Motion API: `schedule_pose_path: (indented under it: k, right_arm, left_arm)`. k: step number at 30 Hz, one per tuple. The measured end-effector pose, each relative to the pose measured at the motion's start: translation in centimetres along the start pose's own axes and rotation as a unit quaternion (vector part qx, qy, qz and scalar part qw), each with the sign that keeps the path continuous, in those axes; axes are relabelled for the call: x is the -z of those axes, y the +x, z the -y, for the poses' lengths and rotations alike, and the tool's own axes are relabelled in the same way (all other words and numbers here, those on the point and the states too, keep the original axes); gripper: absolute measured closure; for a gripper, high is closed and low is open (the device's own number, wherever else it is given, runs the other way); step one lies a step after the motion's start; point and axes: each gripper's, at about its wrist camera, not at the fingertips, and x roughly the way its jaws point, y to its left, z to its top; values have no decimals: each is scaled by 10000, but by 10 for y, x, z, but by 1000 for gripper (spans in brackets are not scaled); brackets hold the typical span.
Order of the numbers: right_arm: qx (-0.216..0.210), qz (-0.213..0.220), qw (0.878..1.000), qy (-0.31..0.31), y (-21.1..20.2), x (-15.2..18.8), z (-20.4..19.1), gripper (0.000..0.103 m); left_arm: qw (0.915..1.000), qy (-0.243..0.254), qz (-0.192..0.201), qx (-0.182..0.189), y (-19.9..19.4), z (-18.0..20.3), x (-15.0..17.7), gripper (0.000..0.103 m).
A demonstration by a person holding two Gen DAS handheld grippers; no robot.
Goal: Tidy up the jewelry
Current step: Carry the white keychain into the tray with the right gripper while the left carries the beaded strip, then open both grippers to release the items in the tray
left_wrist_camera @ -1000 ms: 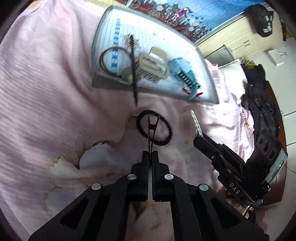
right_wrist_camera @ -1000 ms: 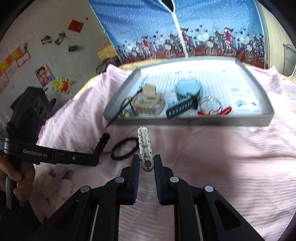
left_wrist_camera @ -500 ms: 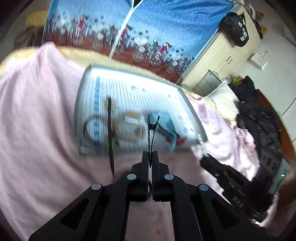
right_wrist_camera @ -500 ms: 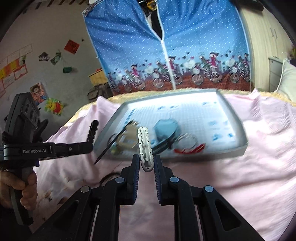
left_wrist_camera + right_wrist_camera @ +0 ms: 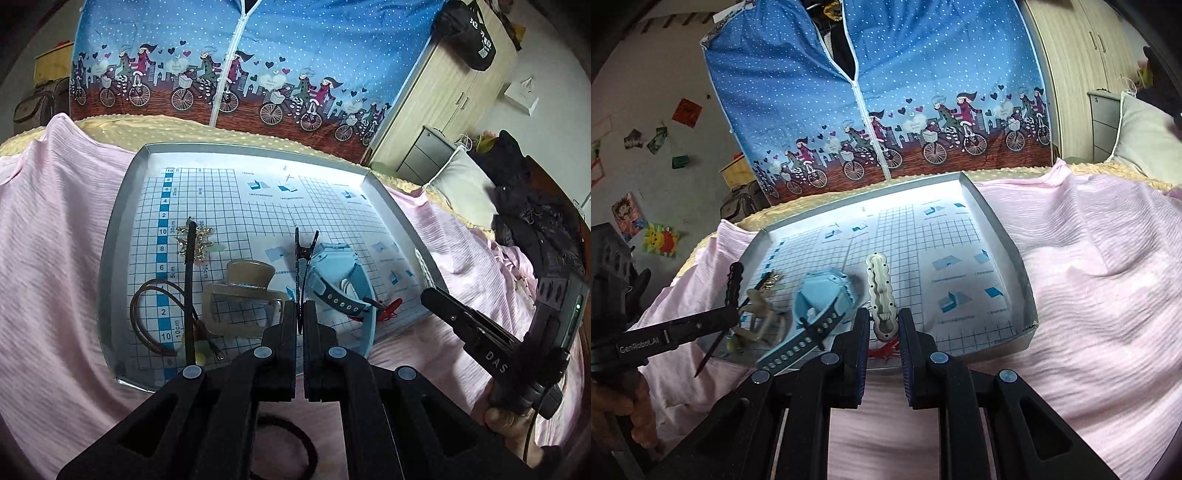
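left gripper (image 5: pixel 300 314) pinching a black clip (image 5: pixel 302 266) over the tray (image 5: pixel 122 221) | right gripper (image 5: pixel 884 330) clamped on a wavy pale clip (image 5: pixel 881 291) | only left cam catches the black hair tie (image 5: pixel 295 443) on the pink sheet (image 5: pixel 51 258)

Grippers, left (image 5: pixel 300 314) and right (image 5: pixel 884 332) — matt black plastic, ribbed pads. Tray (image 5: pixel 118 229): grey walls, smooth; floor lined w/ printed grid paper. Bedspread (image 5: pixel 55 221) — pink cloth, crinkled. Watch (image 5: pixel 332 273): pale blue plastic, semi-gloss. Claw clip (image 5: pixel 243 295): beige plastic, glossy. Hair tie (image 5: pixel 295 435): black fabric, matt.
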Motion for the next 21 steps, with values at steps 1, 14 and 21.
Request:
schedule_pose_path:
  k: [1,14,21]
  right_arm:
    - [15,-40,10000,7,3,1,1,88]
    - [-69,-351,9992,-156,17,6,-7,88]
    - [-91,-370,9992,-152,17,5,-7,88]
  left_arm:
    - [10000,-3,-23,1,2,-1,1,102]
    - [9992,76,-305,227,11,-4,7,102]
    - [9984,13,-514,233,20,-8,11,102]
